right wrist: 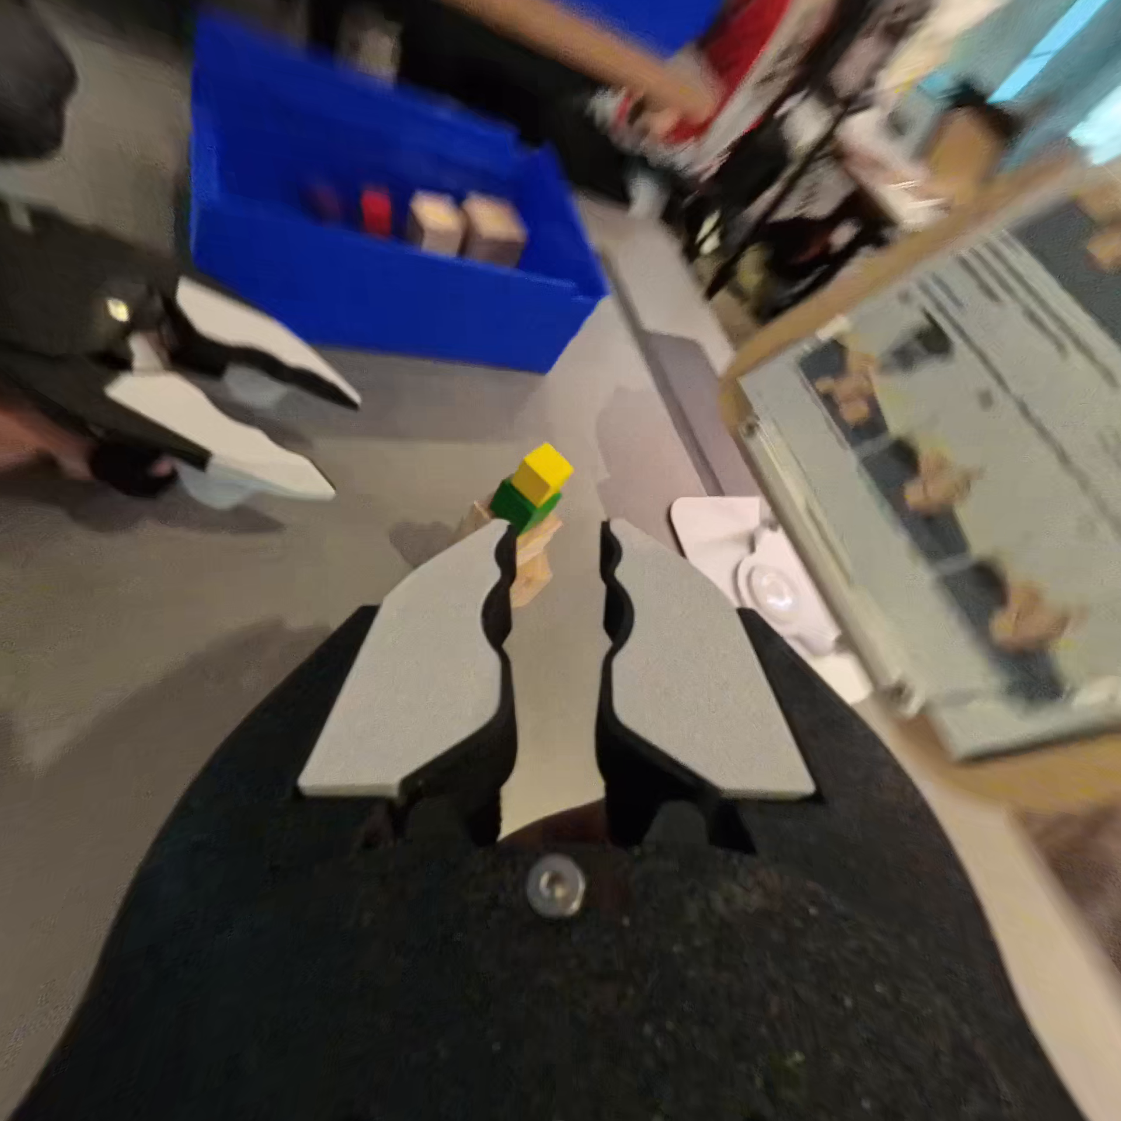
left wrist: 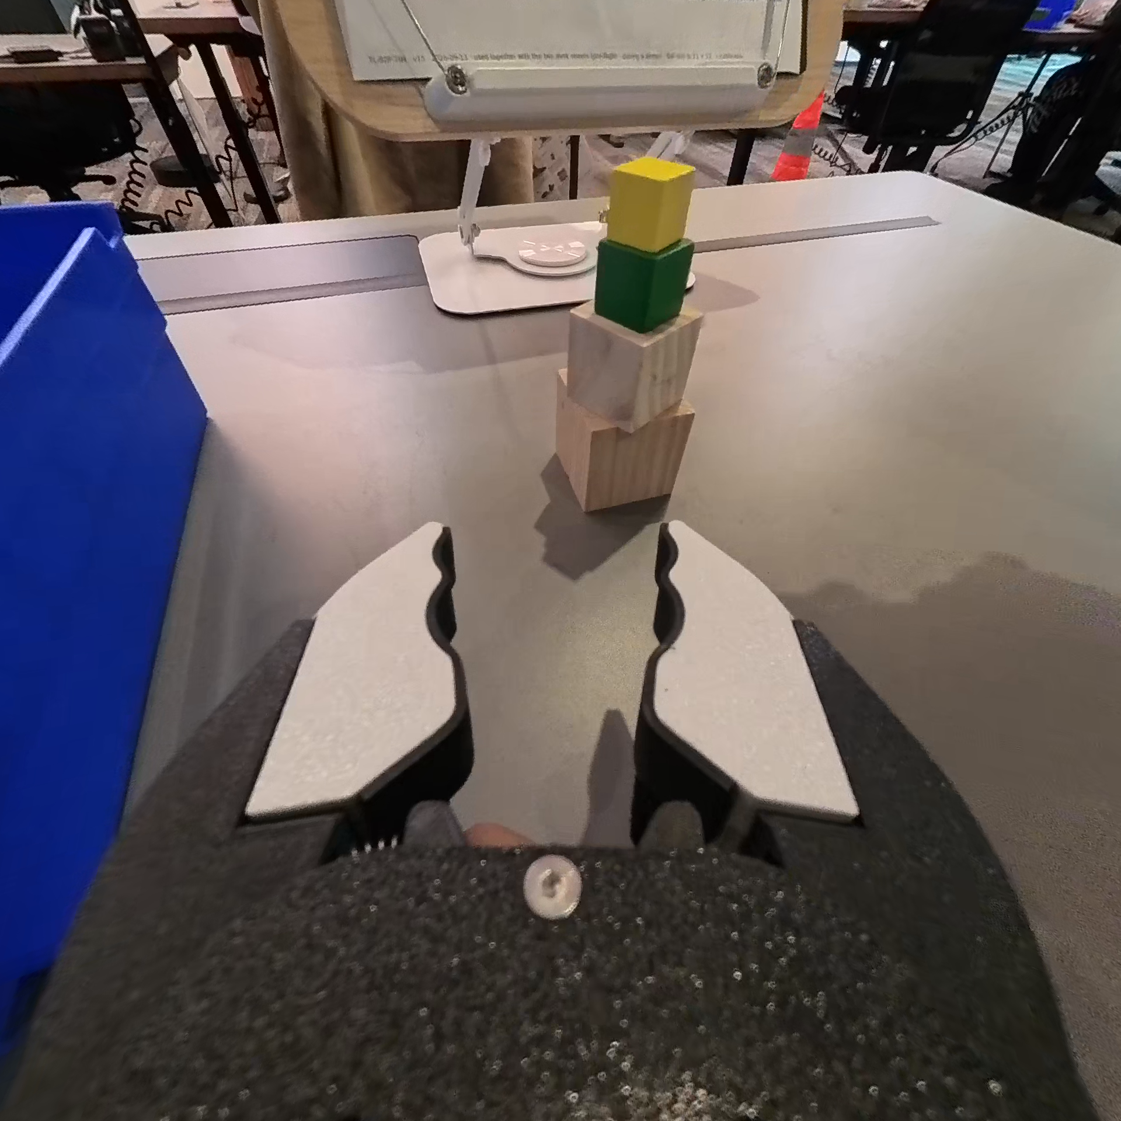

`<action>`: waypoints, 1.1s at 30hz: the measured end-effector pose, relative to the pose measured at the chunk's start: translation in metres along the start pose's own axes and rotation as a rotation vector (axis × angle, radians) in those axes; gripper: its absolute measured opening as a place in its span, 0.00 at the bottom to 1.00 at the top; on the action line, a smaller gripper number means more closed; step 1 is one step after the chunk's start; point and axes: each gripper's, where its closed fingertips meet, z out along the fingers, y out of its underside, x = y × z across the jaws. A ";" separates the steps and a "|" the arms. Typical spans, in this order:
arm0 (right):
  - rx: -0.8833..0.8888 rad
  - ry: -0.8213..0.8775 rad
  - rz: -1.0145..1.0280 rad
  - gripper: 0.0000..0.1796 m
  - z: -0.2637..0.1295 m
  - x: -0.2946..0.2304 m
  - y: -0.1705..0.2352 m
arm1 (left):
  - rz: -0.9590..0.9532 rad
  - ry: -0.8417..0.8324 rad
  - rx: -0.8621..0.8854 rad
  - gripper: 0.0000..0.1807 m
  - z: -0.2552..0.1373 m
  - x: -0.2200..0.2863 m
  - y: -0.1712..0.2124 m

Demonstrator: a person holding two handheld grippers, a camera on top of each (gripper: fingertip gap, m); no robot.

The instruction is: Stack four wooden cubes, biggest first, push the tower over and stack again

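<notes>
A tower of four cubes stands on the grey table [left wrist: 849, 424]. From the bottom: a large plain wooden cube [left wrist: 625, 461], a paler wooden cube [left wrist: 634, 370] turned a little, a green cube [left wrist: 643, 285] and a yellow cube [left wrist: 652, 203] on top. My left gripper [left wrist: 555, 534] is open and empty, low over the table just in front of the tower. The blurred right wrist view looks down on the tower, with the yellow cube [right wrist: 541, 472] and green cube [right wrist: 523, 504] showing. My right gripper [right wrist: 553, 529] is open and empty above it. The left gripper [right wrist: 346, 443] shows at left there.
A blue bin [left wrist: 85, 485] stands at the left; in the right wrist view the blue bin [right wrist: 376, 285] holds several more blocks. A white stand base [left wrist: 485, 273] and a board on it [left wrist: 582, 60] sit behind the tower. Chairs and an orange cone [left wrist: 801, 142] lie beyond the table. From the left gripper's tips to the paler wooden cube [left wrist: 634, 370] is close to 7 cm.
</notes>
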 end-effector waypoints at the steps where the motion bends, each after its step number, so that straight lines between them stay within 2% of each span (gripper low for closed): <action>1: 0.057 0.063 0.114 0.13 -0.012 -0.002 0.018 | 0.000 -0.003 -0.001 0.35 0.000 0.000 0.000; 4: 0.069 0.332 0.439 0.18 -0.046 0.003 0.091 | 0.006 -0.021 0.004 0.35 0.000 -0.002 0.000; 6: 0.152 0.450 0.671 0.17 -0.072 0.001 0.123 | 0.006 -0.042 0.005 0.34 -0.001 -0.004 0.000; 7: 0.180 0.492 0.716 0.17 -0.083 -0.002 0.133 | 0.004 -0.049 0.007 0.34 -0.001 -0.005 -0.001; 9: 0.172 0.633 0.710 0.18 -0.103 -0.004 0.154 | -0.001 -0.057 0.024 0.30 -0.003 -0.007 -0.002; 12: 0.130 0.722 0.640 0.19 -0.111 -0.016 0.169 | 0.008 -0.094 0.054 0.32 -0.006 -0.010 -0.006; 17: 0.154 0.817 0.527 0.18 -0.124 -0.019 0.160 | 0.027 -0.136 0.090 0.34 -0.011 -0.012 -0.010; 23: 0.196 0.771 0.582 0.17 -0.125 -0.019 0.161 | 0.008 -0.135 0.090 0.31 -0.011 -0.014 -0.010; 26: 0.204 0.708 0.587 0.17 -0.120 -0.022 0.159 | 0.003 -0.131 0.077 0.31 -0.010 -0.015 -0.008; 29: 0.213 0.569 0.531 0.17 -0.107 -0.036 0.149 | 0.014 -0.126 0.061 0.31 -0.008 -0.013 -0.006; 33: 0.194 0.513 0.523 0.16 -0.100 -0.041 0.148 | 0.027 -0.120 0.043 0.31 -0.006 -0.011 -0.005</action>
